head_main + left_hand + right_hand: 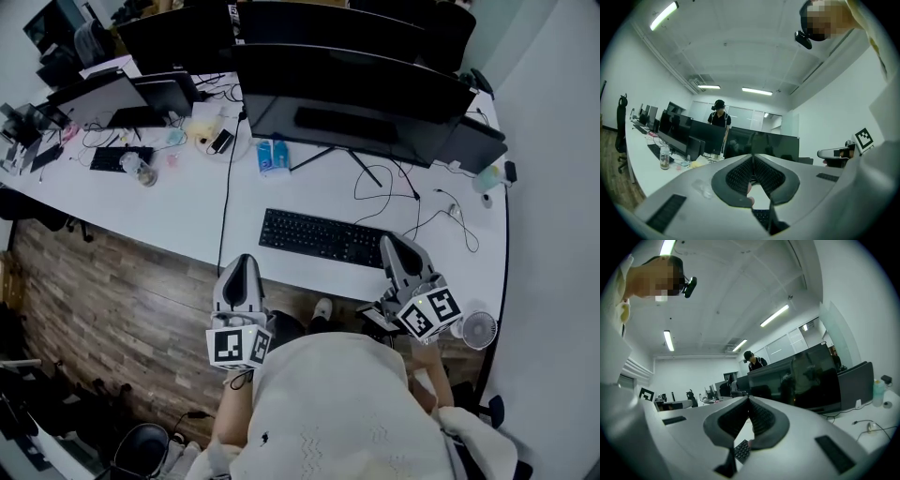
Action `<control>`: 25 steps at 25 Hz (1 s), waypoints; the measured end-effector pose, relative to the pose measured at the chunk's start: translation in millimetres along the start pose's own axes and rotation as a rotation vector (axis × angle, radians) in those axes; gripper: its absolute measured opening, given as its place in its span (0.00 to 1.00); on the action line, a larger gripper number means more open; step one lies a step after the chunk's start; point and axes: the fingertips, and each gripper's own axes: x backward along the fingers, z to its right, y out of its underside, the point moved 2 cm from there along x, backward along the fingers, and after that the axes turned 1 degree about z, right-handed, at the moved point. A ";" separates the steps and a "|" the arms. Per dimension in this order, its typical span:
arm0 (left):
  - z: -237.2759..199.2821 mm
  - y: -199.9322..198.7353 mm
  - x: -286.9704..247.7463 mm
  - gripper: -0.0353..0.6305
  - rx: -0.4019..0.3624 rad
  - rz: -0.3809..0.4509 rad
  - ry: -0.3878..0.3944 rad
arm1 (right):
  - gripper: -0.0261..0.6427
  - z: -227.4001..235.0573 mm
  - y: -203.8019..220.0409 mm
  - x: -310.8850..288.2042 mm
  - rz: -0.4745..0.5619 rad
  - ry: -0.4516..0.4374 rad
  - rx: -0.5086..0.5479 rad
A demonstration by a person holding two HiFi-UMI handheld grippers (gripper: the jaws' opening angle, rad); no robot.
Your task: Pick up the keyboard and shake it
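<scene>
Watching white desk (187,211) curve across head view, wood floor (122,309) below near edge. Wide dark monitor (356,98) on stand at centre. Black cables (394,192) trail right of stand. Blue-white box (271,156) just left of stand. Clear bottle (141,169) further left, near smaller screens (112,101). White fan (479,330) by desk's right end. Black bin (145,450) on floor, bottom left. Person in black cap (719,115) stands behind monitor row. Strip lights (757,91) lit on ceiling.

I get cool, even light from ceiling strip lamps (757,91); the white bench (187,211) is bright, shadows faint. Both gripper views bulge fisheye-style with black corners, and the left claw (753,160) is soft up close. Dark monitors (811,380) carry reflections.
</scene>
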 end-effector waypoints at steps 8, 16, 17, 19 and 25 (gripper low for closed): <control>13.6 11.5 -26.2 0.08 -0.016 -0.036 0.062 | 0.04 28.1 1.0 14.9 0.002 0.075 -0.016; 9.5 24.1 -57.7 0.09 -0.005 -0.073 0.147 | 0.04 44.9 0.9 26.6 0.014 0.183 -0.009; 9.4 25.0 -62.9 0.09 -0.008 -0.077 0.162 | 0.04 48.0 1.6 28.3 0.013 0.199 -0.009; 8.0 25.9 -73.9 0.09 -0.013 -0.084 0.190 | 0.04 55.0 4.5 31.5 0.009 0.234 -0.016; -6.9 35.3 -98.3 0.09 -0.005 -0.128 0.231 | 0.04 74.6 20.7 30.2 -0.013 0.324 -0.089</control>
